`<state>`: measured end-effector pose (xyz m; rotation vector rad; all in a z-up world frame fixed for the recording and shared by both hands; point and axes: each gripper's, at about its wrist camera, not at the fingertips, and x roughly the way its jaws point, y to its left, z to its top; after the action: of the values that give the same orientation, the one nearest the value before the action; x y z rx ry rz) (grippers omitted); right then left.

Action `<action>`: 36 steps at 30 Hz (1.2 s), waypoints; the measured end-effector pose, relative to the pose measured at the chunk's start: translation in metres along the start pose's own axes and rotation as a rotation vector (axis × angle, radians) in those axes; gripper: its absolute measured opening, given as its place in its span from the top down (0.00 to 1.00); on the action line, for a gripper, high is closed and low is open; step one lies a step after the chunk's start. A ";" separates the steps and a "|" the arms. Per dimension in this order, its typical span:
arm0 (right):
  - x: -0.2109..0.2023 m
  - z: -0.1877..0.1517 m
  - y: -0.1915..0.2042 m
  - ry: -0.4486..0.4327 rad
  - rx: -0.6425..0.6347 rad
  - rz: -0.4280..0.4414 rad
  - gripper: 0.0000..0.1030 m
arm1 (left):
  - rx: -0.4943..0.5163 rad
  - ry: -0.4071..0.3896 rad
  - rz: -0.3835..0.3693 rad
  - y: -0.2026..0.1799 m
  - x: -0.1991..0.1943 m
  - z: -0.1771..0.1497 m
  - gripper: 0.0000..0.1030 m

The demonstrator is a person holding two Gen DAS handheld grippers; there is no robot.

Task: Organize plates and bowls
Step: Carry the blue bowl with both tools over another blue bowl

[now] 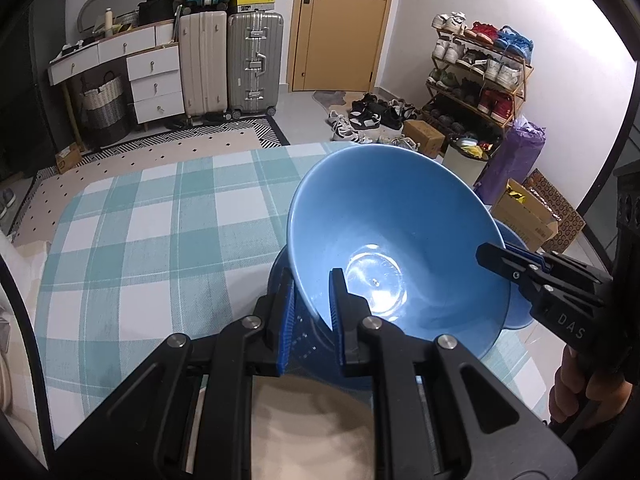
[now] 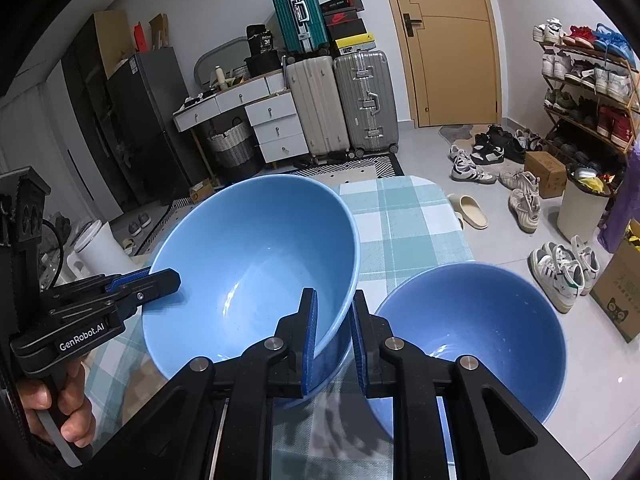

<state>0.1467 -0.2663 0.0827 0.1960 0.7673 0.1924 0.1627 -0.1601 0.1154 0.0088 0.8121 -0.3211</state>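
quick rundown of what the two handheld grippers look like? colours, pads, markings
Both are matte black linkage frames with silver pivot pins and ribbed blue pads inside the fingers. The left gripper carries white "GenRobot.AI" lettering on its side, seen from the right wrist view. The right gripper shows "DAS" on its body, seen from the left wrist view. Each has a black pistol-style handle.

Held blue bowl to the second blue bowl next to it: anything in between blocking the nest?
Nothing visible. Both grippers, left and right, clamp the held bowl by opposite sides of its rim, tilted. The second bowl sits beside it on the checked tablecloth, empty inside, with only bare cloth between them.
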 end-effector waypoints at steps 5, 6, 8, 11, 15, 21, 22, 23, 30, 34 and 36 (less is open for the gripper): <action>0.006 -0.007 0.005 0.006 -0.010 -0.004 0.84 | 0.000 0.010 0.016 0.005 0.007 -0.006 0.88; 0.008 -0.008 0.005 0.010 -0.009 -0.001 0.84 | 0.000 0.012 0.018 0.006 0.009 -0.007 0.88; 0.011 -0.011 0.007 0.014 -0.015 -0.005 0.84 | -0.002 0.018 0.021 0.008 0.013 -0.011 0.88; 0.014 -0.016 0.010 0.013 -0.025 -0.012 0.84 | -0.003 0.030 0.026 0.012 0.021 -0.015 0.88; 0.020 -0.020 0.015 0.017 -0.043 -0.029 0.84 | -0.005 0.046 0.034 0.016 0.032 -0.021 0.88; 0.029 -0.024 0.022 0.025 -0.078 -0.059 0.84 | -0.001 0.063 0.043 0.020 0.048 -0.028 0.88; 0.030 -0.026 0.026 0.024 -0.086 -0.066 0.84 | 0.000 0.068 0.044 0.020 0.051 -0.029 0.88; 0.030 -0.026 0.026 0.023 -0.092 -0.072 0.84 | 0.005 0.071 0.046 0.020 0.053 -0.030 0.88; 0.037 -0.032 0.028 0.021 -0.127 -0.112 0.83 | 0.026 0.081 0.066 0.017 0.068 -0.031 0.88; 0.043 -0.035 0.029 0.028 -0.151 -0.139 0.82 | 0.036 0.077 0.082 0.017 0.074 -0.031 0.88; 0.045 -0.036 0.028 0.025 -0.156 -0.144 0.82 | 0.049 0.079 0.092 0.017 0.078 -0.031 0.87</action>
<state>0.1500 -0.2244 0.0347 -0.0098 0.7844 0.1180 0.1953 -0.1620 0.0365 0.1044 0.8788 -0.2551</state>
